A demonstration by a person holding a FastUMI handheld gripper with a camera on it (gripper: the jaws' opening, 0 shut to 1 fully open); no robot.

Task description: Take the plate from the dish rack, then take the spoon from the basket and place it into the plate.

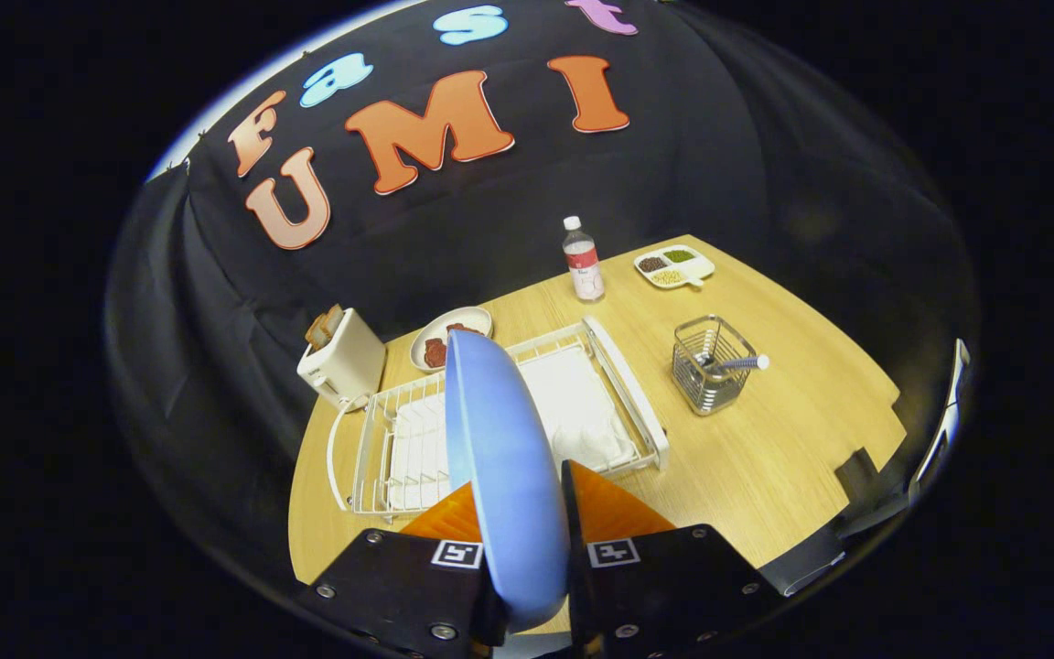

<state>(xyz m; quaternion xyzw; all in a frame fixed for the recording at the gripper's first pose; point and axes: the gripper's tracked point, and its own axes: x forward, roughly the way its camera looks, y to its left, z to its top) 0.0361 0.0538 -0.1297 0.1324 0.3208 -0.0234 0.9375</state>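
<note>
The gripper [520, 540] has both fingers pinched on the blue plate [500, 458], held on edge above the near rail of the white dish rack [628, 394]. The spoon [736, 363] waits in the wire basket [712, 375], off to the right. Gripped only by its rim, the plate could swing or slip as it tilts flat.
</note>
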